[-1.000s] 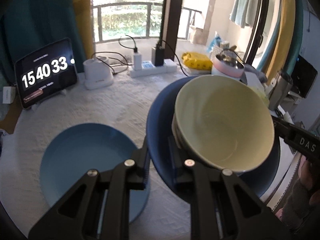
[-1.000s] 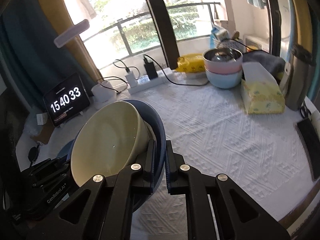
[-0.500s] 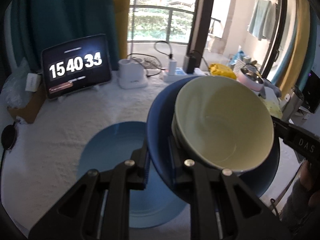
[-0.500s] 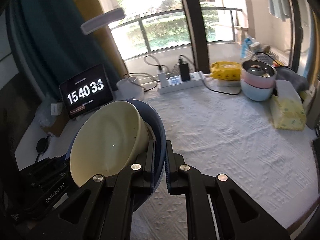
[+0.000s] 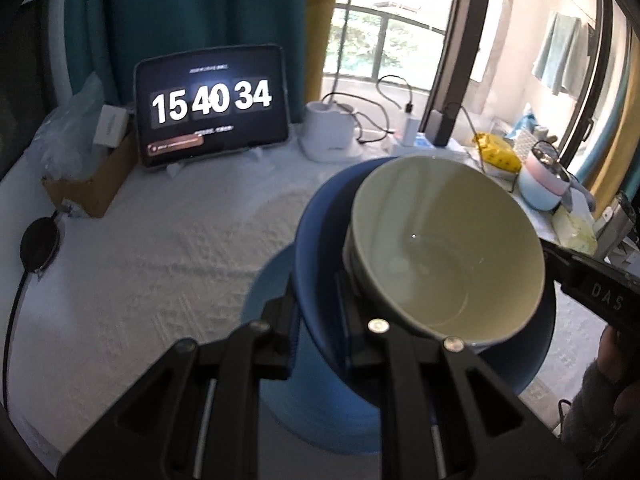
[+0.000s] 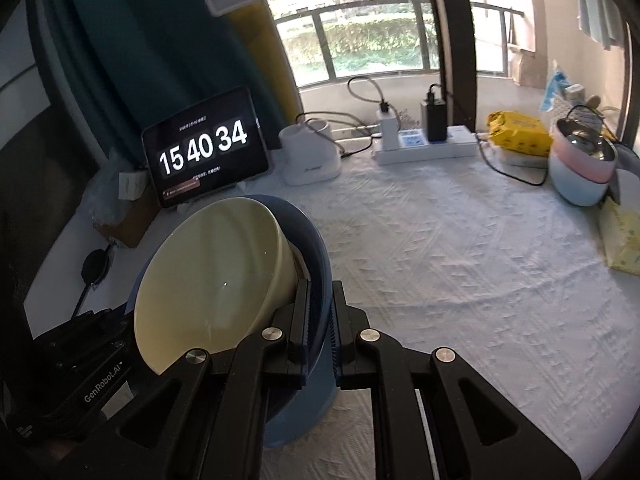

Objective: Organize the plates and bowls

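Both grippers clamp the rim of a dark blue plate (image 5: 320, 240) from opposite sides and hold it above the table. A cream bowl (image 5: 448, 248) sits on that plate. My left gripper (image 5: 318, 320) is shut on the near rim. My right gripper (image 6: 320, 320) is shut on the other rim, where the dark blue plate (image 6: 316, 248) and cream bowl (image 6: 216, 280) also show. A light blue plate (image 5: 280, 392) lies on the white tablecloth directly under the held plate; its edge shows in the right wrist view (image 6: 308, 416).
A tablet clock (image 5: 212, 104) stands at the back left beside a cardboard box (image 5: 92, 184). A white charger base (image 6: 310, 156), power strip (image 6: 428, 146), yellow pack (image 6: 516, 128), stacked pink and blue bowls (image 6: 580, 168) and a tissue pack (image 6: 624, 240) line the back and right.
Both grippers have carried the dark blue plate and bowl to the left, over the light blue plate, which now lies beneath it. The grips have not changed.
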Action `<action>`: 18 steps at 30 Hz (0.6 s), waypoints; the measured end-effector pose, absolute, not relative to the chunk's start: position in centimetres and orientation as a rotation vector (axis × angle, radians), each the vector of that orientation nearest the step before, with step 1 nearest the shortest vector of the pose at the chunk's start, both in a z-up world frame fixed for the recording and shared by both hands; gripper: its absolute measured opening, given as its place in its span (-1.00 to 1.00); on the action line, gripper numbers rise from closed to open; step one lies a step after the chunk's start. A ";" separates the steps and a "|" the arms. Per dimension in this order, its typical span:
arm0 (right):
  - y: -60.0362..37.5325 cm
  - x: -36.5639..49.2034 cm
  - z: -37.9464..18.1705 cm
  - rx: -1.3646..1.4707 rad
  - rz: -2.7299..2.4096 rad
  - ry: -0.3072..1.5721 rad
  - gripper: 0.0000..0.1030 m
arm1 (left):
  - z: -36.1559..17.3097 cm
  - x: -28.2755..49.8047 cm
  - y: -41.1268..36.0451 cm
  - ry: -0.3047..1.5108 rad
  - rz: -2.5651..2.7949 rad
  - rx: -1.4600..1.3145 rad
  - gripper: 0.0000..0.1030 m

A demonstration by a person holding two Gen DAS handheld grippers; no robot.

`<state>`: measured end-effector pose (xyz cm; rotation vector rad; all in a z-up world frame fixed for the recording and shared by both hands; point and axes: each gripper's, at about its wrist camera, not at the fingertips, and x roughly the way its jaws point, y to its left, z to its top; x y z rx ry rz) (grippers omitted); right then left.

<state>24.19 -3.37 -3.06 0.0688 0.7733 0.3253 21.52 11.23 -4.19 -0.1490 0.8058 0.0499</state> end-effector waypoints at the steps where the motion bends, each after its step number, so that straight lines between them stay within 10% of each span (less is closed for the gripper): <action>1: -3.1 24.4 -3.3 0.069 0.328 0.779 -0.79 | -4.3 21.6 11.5 0.807 0.053 -0.148 -0.71; 18: -1.4 26.2 -5.8 0.071 0.310 0.855 -0.79 | -5.4 22.4 12.5 0.805 0.063 -0.113 -0.71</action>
